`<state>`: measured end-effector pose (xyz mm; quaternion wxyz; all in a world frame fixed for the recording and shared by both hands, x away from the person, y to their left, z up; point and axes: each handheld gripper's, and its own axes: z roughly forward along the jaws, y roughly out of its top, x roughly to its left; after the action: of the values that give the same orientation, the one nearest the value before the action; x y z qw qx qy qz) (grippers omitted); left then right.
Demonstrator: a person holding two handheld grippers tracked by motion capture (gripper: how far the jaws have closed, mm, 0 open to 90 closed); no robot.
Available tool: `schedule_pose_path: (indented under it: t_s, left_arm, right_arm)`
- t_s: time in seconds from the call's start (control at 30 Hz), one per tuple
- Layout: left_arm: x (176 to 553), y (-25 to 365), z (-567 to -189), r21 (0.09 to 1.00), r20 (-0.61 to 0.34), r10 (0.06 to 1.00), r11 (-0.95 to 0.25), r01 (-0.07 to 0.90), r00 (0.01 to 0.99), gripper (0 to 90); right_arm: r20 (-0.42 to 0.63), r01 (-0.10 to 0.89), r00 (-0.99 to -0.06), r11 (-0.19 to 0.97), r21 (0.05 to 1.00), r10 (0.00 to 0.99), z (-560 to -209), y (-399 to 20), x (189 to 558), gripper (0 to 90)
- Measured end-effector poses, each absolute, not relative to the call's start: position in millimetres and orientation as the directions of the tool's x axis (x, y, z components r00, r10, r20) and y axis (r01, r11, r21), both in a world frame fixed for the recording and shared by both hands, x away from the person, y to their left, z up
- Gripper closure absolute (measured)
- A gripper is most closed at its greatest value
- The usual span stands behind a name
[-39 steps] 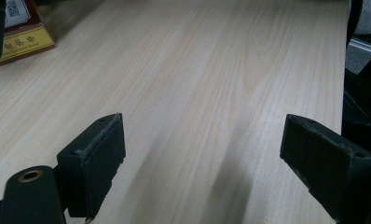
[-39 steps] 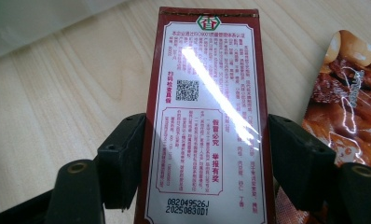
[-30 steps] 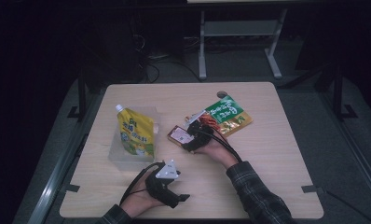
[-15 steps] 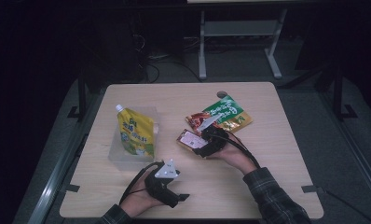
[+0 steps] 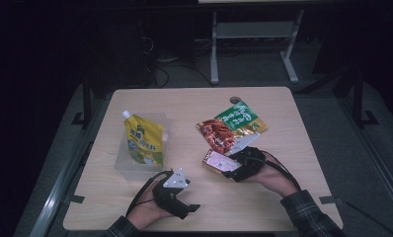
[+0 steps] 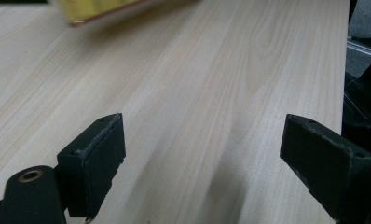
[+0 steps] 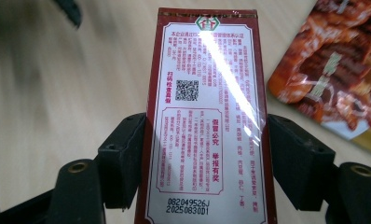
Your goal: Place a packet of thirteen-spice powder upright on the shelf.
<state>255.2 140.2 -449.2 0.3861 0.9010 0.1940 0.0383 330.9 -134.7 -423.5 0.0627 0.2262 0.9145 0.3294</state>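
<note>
1. Table: pale wood grain, rounded corners; dark floor around it; a grey metal frame stands beyond at 12 o'clock.
2. Right gripper: jaws clamped on the sides of a red box, white printed label up; box at 4 o'clock of centre, probably just off the wood.
3. Left gripper: jaws wide, nothing between, low over the wood at 7 o'clock.
4. Red packet and green packet at 1 o'clock; yellow pouch in a clear tray at 9 o'clock.

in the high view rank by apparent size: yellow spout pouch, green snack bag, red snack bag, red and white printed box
1. yellow spout pouch
2. green snack bag, partly covered by the red bag, so unsure
3. red snack bag, looks close to the green one
4. red and white printed box, held in the right gripper
</note>
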Motion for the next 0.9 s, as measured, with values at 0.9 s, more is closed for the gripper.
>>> schedule_pose_path:
  t_s: [0.9]
  left_arm:
    - [256, 140, -448, 0.713, -0.077, 0.375, -0.627, 0.313, 0.924, 13.4]
  right_arm:
    - [0.027, 0.350, -0.901, 0.686, 0.638, 0.434, -426, -165, 271, 39.3]
